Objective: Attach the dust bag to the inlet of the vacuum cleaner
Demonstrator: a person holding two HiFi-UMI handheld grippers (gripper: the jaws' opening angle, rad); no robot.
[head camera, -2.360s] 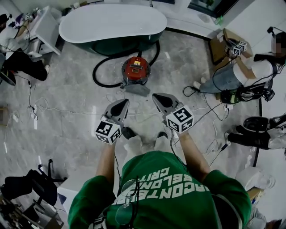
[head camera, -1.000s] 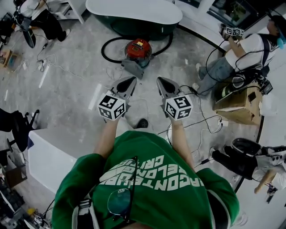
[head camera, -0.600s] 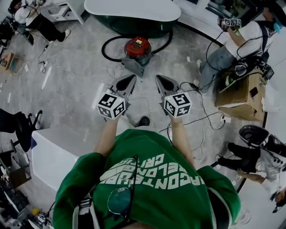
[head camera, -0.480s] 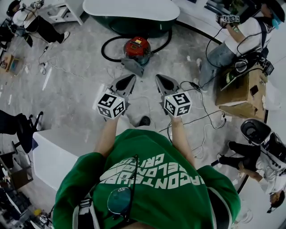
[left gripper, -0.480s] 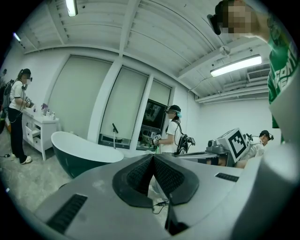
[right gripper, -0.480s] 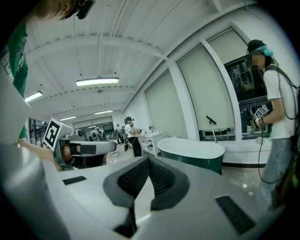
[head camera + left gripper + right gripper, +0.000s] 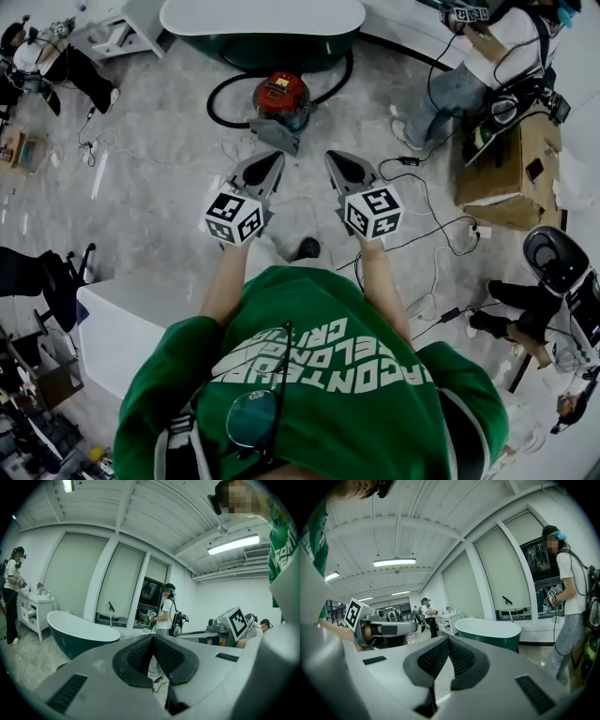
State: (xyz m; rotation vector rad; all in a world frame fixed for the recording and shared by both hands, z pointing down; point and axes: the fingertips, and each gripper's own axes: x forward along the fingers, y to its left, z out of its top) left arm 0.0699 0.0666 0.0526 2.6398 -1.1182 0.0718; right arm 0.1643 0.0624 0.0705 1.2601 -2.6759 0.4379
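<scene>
Both forearms stretched forward mid-frame, side by side, tips pointing up-frame. Left gripper (image 7: 269,159) and right gripper (image 7: 337,159): jaws pressed together, nothing between them. Red vacuum cleaner (image 7: 281,96) on the floor at upper centre, well apart from both grippers.

Vacuum cleaner (image 7: 281,97) — glossy red plastic; floor (image 7: 150,197) — polished grey stone; box (image 7: 506,183) matt cardboard.

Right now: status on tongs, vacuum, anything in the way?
Left tongs shut, empty; right tongs shut, empty. Red vacuum cleaner on floor ahead, clear of both. Dust bag not made out. Loose cables on floor beside the path.
</scene>
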